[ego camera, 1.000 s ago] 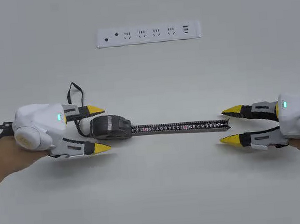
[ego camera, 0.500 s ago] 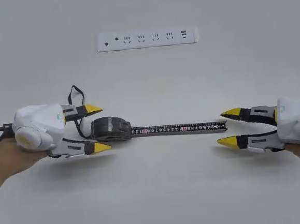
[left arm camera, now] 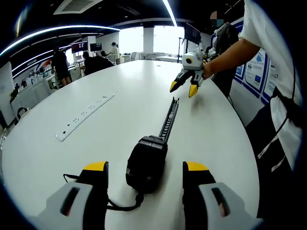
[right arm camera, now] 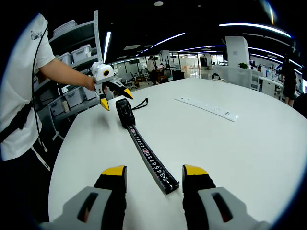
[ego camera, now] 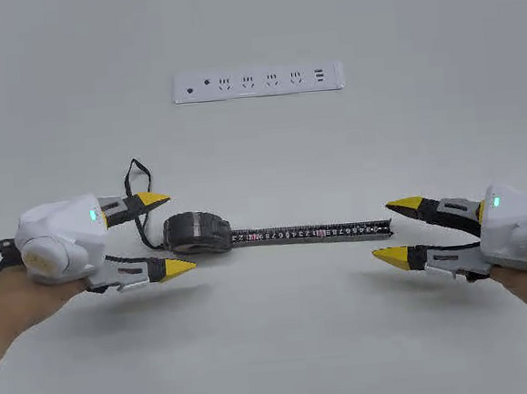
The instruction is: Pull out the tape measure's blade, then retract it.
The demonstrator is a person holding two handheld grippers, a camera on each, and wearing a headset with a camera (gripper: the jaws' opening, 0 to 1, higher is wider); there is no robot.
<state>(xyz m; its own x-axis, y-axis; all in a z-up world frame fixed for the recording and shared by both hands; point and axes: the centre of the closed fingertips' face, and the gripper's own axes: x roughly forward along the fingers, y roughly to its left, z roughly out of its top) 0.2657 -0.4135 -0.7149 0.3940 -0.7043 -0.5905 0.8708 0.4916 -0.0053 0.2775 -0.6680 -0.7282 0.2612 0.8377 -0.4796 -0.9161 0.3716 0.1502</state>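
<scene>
Student: White, round-edged tabletop point(ego camera: 275, 342) in the foreground: what stood over it?

Tutor: Two tools, the left gripper point(ego camera: 171, 232) and the right gripper point(ego camera: 387, 231). Each had its yellow-tipped jaws spread wide and gripped nothing. Between them lay the dark grey, rounded tape measure case point(ego camera: 196, 231), just ahead of the left jaws, with its black wrist strap point(ego camera: 136, 184) looped behind. The narrow dark blade point(ego camera: 310, 233) ran flat along the table from the case to its hooked end point(right arm camera: 170, 186), which sat just short of the right jaws and touched neither.

Student: How far along was the task?

Tutor: The pull-out looked complete. Retraction was not yet done, and nothing held the case or the blade.

Student: Was any writing legible?

Tutor: Pale printed digits ran along the blade with a few red marks, too small to read surely. No brand could be made out on the case. Farthest back lay the long white power strip point(ego camera: 258, 81), with no readable text.
</scene>
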